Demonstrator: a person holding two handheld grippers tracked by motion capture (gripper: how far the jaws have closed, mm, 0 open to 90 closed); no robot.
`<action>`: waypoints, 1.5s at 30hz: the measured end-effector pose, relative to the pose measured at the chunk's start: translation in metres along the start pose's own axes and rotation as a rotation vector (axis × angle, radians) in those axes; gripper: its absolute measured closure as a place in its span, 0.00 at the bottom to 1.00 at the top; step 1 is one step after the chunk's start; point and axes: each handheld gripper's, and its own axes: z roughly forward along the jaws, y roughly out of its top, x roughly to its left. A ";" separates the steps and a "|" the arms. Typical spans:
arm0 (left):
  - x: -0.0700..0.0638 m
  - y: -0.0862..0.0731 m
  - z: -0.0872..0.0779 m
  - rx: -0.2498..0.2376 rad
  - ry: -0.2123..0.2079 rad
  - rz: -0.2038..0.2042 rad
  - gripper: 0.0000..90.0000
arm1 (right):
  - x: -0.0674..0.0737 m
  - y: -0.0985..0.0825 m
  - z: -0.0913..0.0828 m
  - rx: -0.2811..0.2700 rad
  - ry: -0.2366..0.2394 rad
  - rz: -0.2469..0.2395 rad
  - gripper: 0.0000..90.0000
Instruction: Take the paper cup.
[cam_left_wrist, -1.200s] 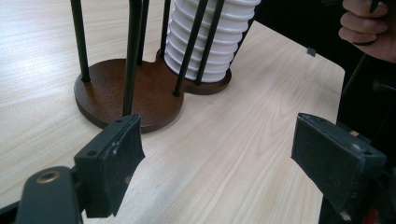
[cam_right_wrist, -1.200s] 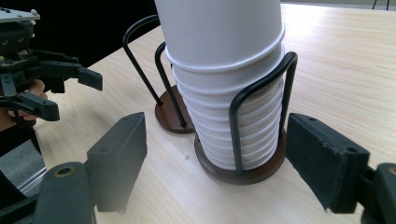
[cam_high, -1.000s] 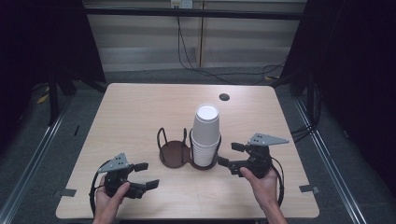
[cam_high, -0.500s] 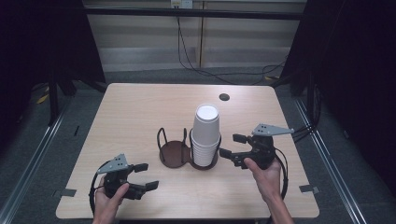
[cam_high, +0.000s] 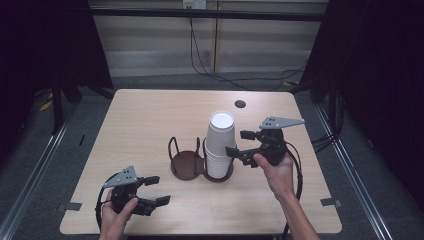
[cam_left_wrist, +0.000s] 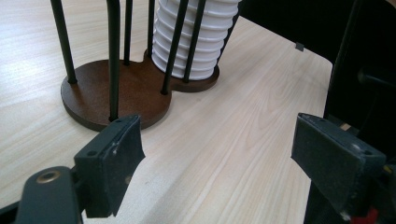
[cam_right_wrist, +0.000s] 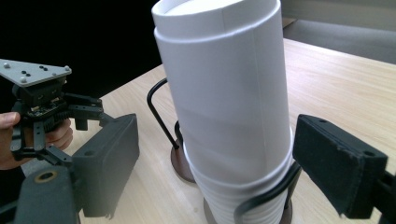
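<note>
Right tool (cam_high: 239, 142) wide open — astride cup stack (cam_high: 220, 145)

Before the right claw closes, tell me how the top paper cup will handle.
The top cup looks thin-walled, so a hard squeeze would probably dent it. It is likely very light. Nested on the cup stack, it may drag the next cup up; the wire holder should limit tipping.

Your bench (cam_high: 150, 125) is pale wood — on it stands a dark two-ring cup holder (cam_high: 186, 165), its right ring holding the white cup stack (cam_high: 220, 145).
</note>
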 end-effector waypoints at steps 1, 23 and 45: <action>0.000 0.000 0.000 0.003 -0.002 0.003 0.18 | 0.000 0.002 0.001 0.003 0.004 -0.003 0.16; -0.001 -0.001 0.001 0.023 0.007 0.005 0.19 | -0.004 0.032 0.029 0.064 -0.007 -0.030 0.16; -0.001 -0.001 0.002 0.032 0.000 0.010 0.19 | -0.003 0.043 0.047 0.086 -0.026 -0.086 0.21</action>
